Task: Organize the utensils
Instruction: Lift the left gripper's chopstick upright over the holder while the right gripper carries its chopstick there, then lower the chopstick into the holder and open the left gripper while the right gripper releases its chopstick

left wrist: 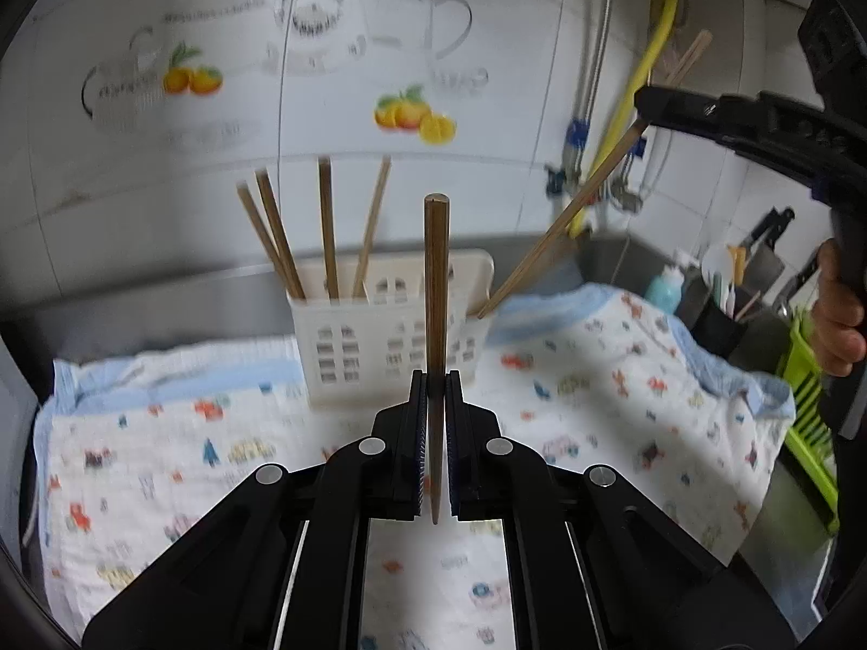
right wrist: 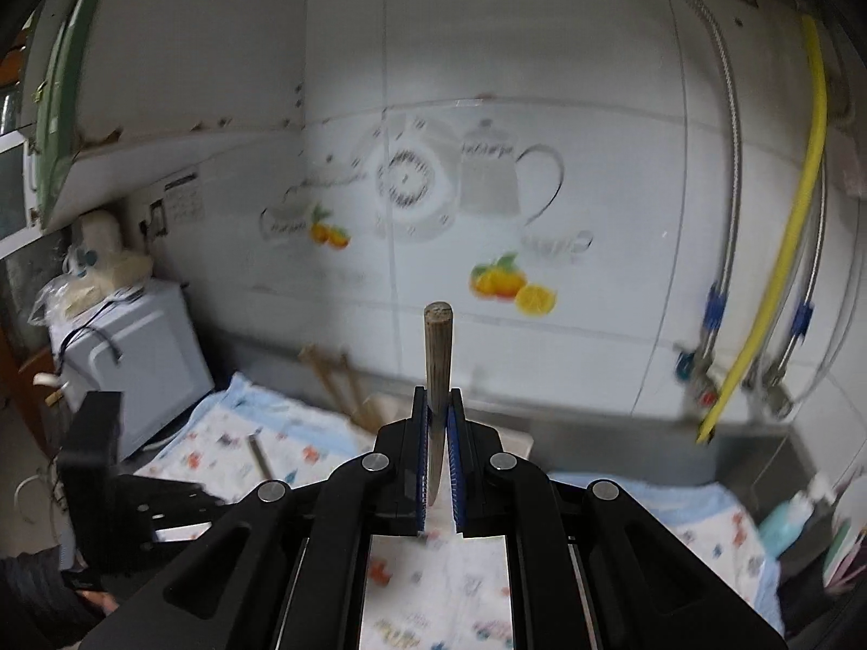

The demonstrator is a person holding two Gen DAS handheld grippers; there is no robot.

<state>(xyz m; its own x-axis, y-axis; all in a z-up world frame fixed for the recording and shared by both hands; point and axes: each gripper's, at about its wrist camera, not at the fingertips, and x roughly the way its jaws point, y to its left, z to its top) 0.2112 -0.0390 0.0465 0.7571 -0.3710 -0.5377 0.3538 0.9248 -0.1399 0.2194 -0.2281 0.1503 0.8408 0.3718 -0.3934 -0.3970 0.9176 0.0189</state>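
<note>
My left gripper (left wrist: 433, 379) is shut on a wooden chopstick (left wrist: 436, 281) that stands upright between its pads, in front of a white slotted utensil holder (left wrist: 390, 341). Several chopsticks (left wrist: 325, 227) stand in the holder's left part. My right gripper (right wrist: 438, 395) is shut on another chopstick (right wrist: 438, 357). In the left wrist view that gripper (left wrist: 655, 105) is at the upper right, holding its chopstick (left wrist: 563, 219) slanted, the lower tip at the holder's right edge. The holder (right wrist: 379, 406) is mostly hidden behind the fingers in the right wrist view.
A patterned cloth (left wrist: 623, 379) covers the steel counter. A sink area with a blue bottle (left wrist: 664, 287), knives and a green rack (left wrist: 807, 390) lies to the right. A yellow hose (right wrist: 802, 206) and pipes hang on the tiled wall. A microwave (right wrist: 135, 357) stands at the left.
</note>
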